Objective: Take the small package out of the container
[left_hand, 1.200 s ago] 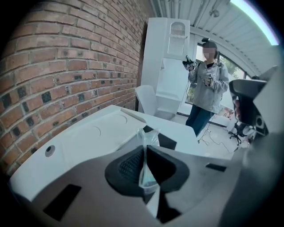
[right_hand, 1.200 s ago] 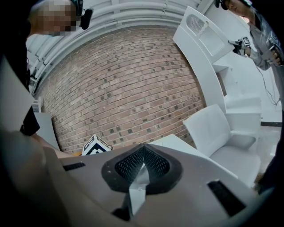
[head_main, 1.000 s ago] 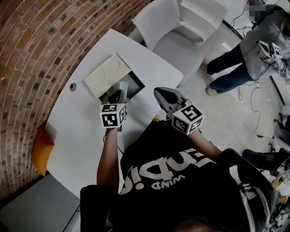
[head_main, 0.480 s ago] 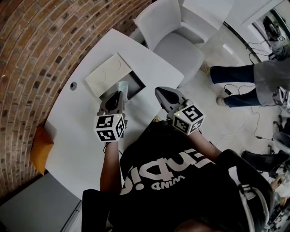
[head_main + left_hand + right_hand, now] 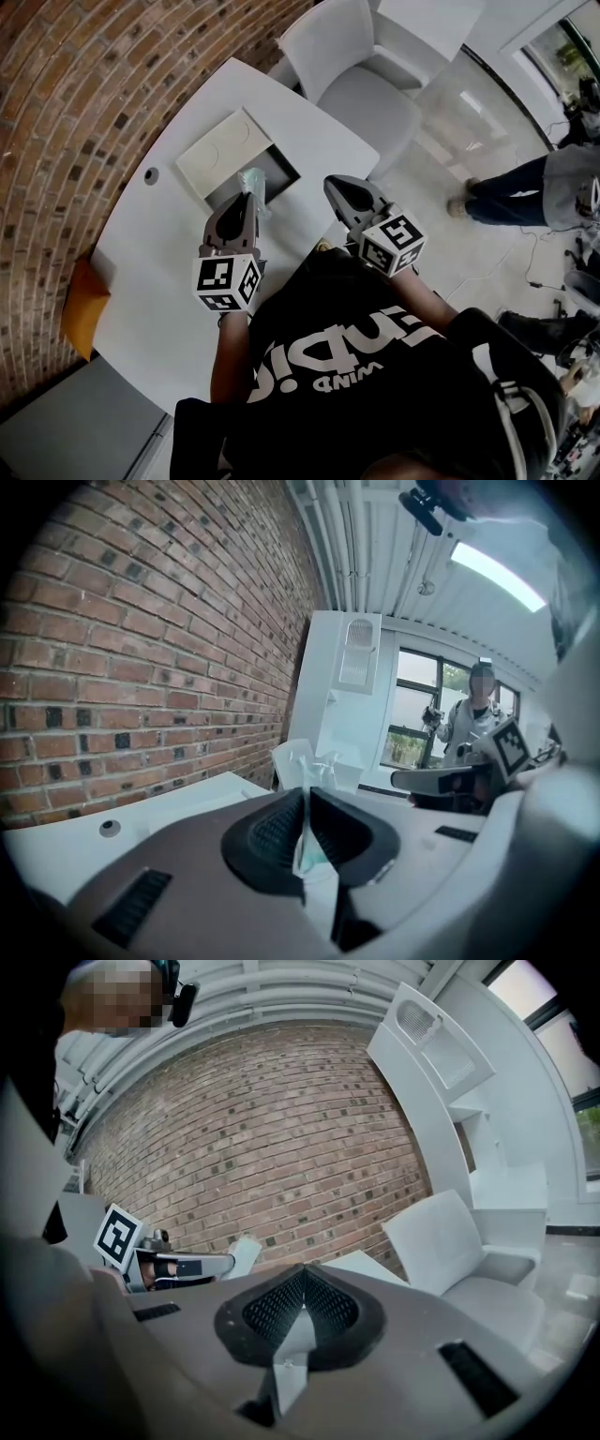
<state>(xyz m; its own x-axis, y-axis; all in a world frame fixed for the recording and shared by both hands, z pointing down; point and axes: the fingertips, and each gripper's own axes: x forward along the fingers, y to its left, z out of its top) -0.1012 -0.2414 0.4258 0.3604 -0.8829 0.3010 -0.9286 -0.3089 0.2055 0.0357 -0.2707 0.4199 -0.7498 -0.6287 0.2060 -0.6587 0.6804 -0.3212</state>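
The grey two-jaw left gripper [image 5: 246, 194] has risen since the earlier frame, lifting the small clear plastic package [image 5: 251, 180] out of the dark rectangular container [image 5: 279, 174]. The bystander in dark trousers [image 5: 511, 190] has moved further right across the floor.

A curved red brick wall [image 5: 75, 84] runs along the left. The rounded white table [image 5: 159, 253] stands against it, with a white moulded armchair [image 5: 361, 80] at its far end. The container sits on the far part of the table. A flat cream lid [image 5: 220, 150] lies at its left side; whether it overlaps the opening I cannot tell. An orange cushion [image 5: 82, 309] lies at the table's near left edge, and a small dark round fitting [image 5: 150, 176] sits near the wall.

The grey right gripper [image 5: 334, 186] hangs off the table's right edge, well apart from the container, its jaws pressed together on nothing. Nothing stands between the package and the table top.

The left jaws pinch the package, which hangs above the container's near edge. It is thin, crinkled and see-through, with a pale teal patch low down between the pads [image 5: 281, 829].
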